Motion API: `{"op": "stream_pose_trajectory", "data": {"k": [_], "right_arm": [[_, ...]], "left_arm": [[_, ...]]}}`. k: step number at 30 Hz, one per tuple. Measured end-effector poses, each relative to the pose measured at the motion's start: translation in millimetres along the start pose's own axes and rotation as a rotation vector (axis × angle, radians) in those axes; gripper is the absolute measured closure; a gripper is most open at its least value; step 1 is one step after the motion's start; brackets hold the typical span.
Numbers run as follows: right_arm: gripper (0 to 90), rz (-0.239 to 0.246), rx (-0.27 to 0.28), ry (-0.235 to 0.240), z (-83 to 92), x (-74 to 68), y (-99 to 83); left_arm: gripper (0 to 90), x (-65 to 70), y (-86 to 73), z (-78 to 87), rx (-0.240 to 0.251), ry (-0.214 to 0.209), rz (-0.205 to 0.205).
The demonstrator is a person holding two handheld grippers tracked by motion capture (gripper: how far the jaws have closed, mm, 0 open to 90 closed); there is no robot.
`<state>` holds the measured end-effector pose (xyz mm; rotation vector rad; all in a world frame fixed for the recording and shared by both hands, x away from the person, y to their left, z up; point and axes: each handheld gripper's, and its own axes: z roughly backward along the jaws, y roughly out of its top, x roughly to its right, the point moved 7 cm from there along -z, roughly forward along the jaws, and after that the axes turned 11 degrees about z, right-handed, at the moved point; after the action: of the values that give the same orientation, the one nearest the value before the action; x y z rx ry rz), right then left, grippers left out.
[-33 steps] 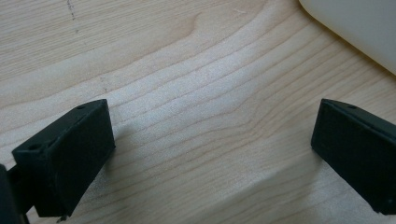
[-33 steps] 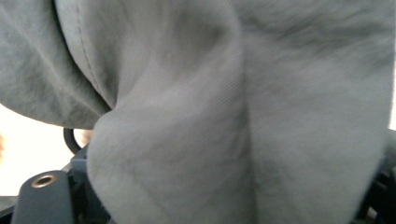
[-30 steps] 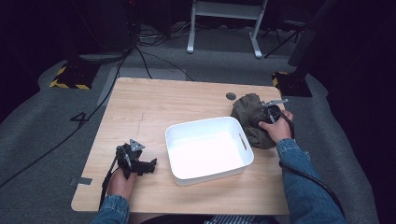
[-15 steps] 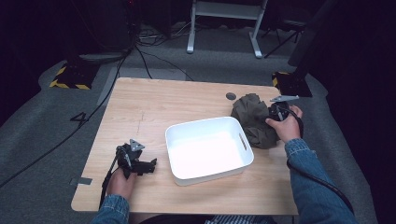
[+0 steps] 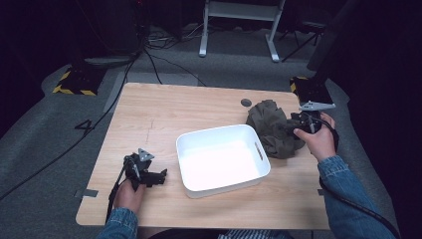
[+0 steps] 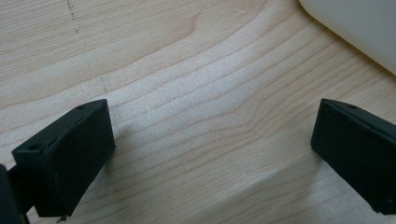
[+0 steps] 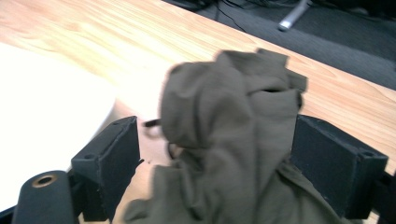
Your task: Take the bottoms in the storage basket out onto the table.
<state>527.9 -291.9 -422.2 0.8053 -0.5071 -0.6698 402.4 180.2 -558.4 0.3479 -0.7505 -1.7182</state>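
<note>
The right gripper (image 7: 215, 163) stands with its jaws spread wide on either side of a raised fold of the olive-green cloth (image 7: 233, 140); the far jaw looks to touch the fabric, the near one stands apart, so nothing is pinched yet. The left gripper (image 6: 210, 154) is likewise spread and empty, low over bare wood of the table (image 6: 187, 70). The cloth (image 5: 272, 127) lies crumpled at the right of the tabletop, against the right wall of the white bin (image 5: 224, 157). Risk, as judged: closing on the loose top fold alone could lift one layer and let the bulk trail, snagging the bin's rim. The cloth sits near the table's right edge, where a nudge could push it over. Open board lies to the bin's left and beyond it.
</note>
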Motion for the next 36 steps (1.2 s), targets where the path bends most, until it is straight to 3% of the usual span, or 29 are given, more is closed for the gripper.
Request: {"op": "stream_pose_trajectory", "data": {"k": [5,12,14,17,19,36], "right_arm": [[16.0,0.028,0.038,0.057,23.0,-24.9,2.7],[16.0,0.057,0.069,0.109,40.5,-48.4,3.3],[16.2,0.054,0.078,0.154,47.7,-61.9,2.9],[16.2,0.066,0.071,0.182,51.1,-71.0,0.8],[16.2,0.089,0.066,0.210,55.6,-84.4,-3.1],[20.1,0.188,0.062,0.329,75.3,-152.8,-30.2]], "left_arm": [[0.0,0.2,-0.6,0.5,0.000,0.003,0.001],[0.0,0.2,-0.6,0.5,0.000,0.003,0.001],[0.0,0.2,-0.6,0.5,0.000,0.003,0.002],[0.0,0.5,-1.0,0.8,-0.001,0.005,0.003],[0.0,1.3,-1.5,0.9,0.003,0.006,0.010],[0.0,1.5,-0.9,0.5,0.001,0.001,0.000]]}}
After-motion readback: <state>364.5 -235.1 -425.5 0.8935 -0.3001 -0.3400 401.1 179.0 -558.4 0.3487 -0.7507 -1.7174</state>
